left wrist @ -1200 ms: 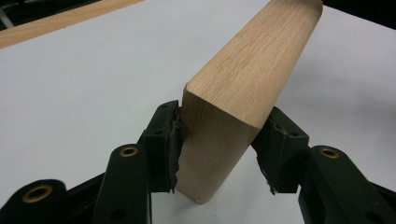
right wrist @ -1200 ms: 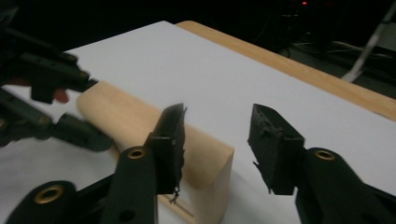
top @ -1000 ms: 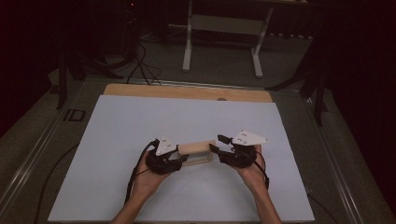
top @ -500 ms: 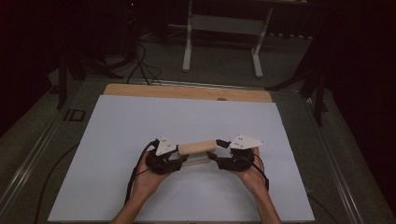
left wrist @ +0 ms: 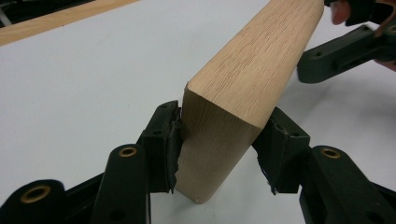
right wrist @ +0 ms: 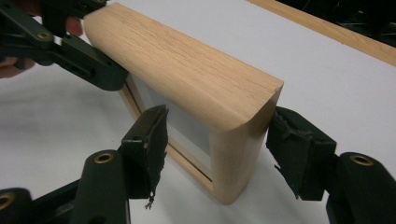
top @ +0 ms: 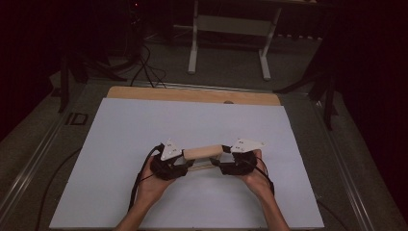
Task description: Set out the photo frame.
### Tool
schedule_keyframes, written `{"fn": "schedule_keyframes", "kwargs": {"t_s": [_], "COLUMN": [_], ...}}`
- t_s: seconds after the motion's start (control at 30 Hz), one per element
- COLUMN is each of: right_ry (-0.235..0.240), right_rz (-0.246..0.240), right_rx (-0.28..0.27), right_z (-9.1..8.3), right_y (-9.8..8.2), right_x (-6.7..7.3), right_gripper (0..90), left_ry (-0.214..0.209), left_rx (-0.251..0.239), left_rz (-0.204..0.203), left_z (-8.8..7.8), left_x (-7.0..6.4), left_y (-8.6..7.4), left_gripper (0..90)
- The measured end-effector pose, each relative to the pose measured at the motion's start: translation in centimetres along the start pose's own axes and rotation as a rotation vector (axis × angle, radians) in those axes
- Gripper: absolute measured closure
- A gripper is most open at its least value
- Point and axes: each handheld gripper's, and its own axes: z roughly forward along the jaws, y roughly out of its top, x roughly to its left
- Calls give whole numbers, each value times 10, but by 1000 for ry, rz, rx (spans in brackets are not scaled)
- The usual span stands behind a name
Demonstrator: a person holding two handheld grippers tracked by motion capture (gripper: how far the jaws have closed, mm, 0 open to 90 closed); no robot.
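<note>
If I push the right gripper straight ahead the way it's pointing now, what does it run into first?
Most likely the wooden frame: its near end already sits between the right gripper's jaws, which have just been opening and stand off it on both sides. Beyond it along that line is the left gripper, clamped on the far end.

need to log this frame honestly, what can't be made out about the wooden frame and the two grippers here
- Wooden frame, high view: too small to tell whether its lower edge rests on the white table sheet.
- Left gripper, left gripper view: the frame's end hides the inner face of the right pad; the picture's top edge cuts off the frame's far end.
- Right gripper, right gripper view: the corner post hides whether the right pad touches; the left pad stands clear.
</note>
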Motion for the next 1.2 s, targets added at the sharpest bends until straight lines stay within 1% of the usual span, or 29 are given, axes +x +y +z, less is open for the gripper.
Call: {"fn": "schedule_keyframes", "kwargs": {"t_s": [0.07,0.17,0.23,0.33,0.53,0.6,0.9,0.97,1.1,1.2], "right_ry": [-5,15,29,31,45,44,33,29,24,11], "right_rz": [0,9,7,-5,-13,-23,-23,-21,-6,-1], "right_rx": [2,-14,-22,-22,-13,-7,-12,-15,-19,-19], "right_z": [2,5,5,6,2,1,1,1,2,4], "right_y": [0,0,1,1,0,1,2,3,3,5], "right_x": [-2,-5,-5,-4,-3,-2,1,1,1,0], "right_gripper": [384,384,391,407,488,504,533,533,533,531], "left_ry": [-2,-5,-5,-3,5,6,1,3,3,4], "left_rx": [1,4,5,5,8,10,16,23,26,28], "left_rz": [0,3,3,3,4,3,6,15,19,22], "left_z": [0,0,0,0,-1,-1,-2,-2,-1,1], "left_x": [0,1,1,1,3,5,9,10,13,16], "left_y": [0,0,0,0,0,0,2,4,7,9], "left_gripper": [521,523,524,525,507,501,497,498,498,499]}}
